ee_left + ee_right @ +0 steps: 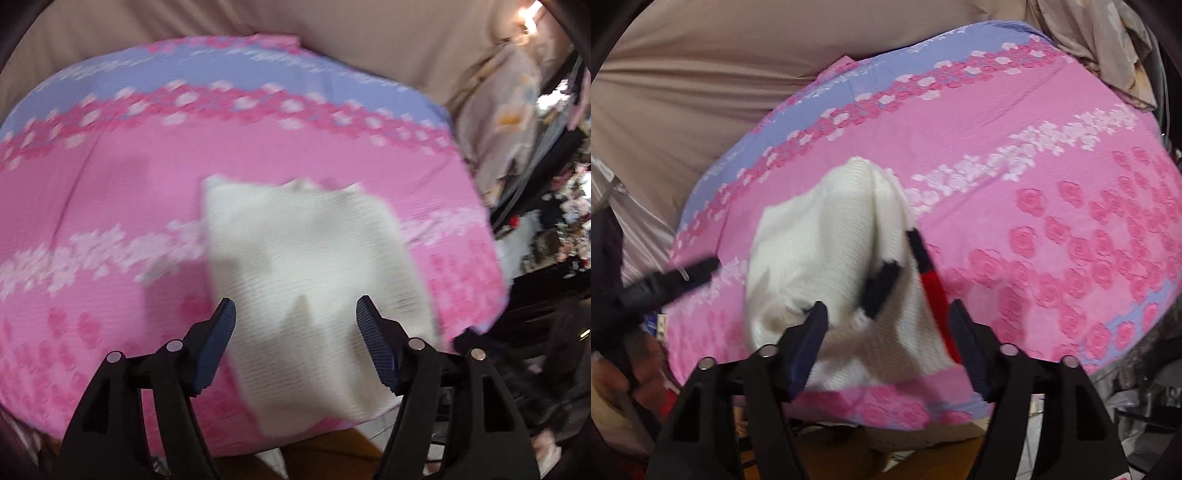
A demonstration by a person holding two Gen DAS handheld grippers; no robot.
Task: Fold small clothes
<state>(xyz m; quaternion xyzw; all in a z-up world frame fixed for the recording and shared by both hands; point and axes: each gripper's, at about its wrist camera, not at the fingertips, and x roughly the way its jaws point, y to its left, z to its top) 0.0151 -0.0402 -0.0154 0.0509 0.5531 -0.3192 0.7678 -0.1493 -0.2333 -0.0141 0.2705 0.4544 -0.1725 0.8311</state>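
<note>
In the left wrist view, your left gripper [295, 308] has its jaws released, spread wide with nothing pressed between the blue pads [218, 343]. Below them the white knit garment [310, 254] lies folded on the pink floral cloth [110, 206], near the cloth's front edge, blurred by motion. Beige fabric [369, 33] lies beyond the cloth. In the right wrist view, your right gripper [890, 312] also has its jaws released; the garment [820, 236] lies under and between them, but whether the pads touch it cannot be told. Here the garment bulges upward in a loose mound and shows dark blue and red stripe markings [932, 284] along its right side. The left gripper [670, 280] enters at the left edge, just beside the garment.
</note>
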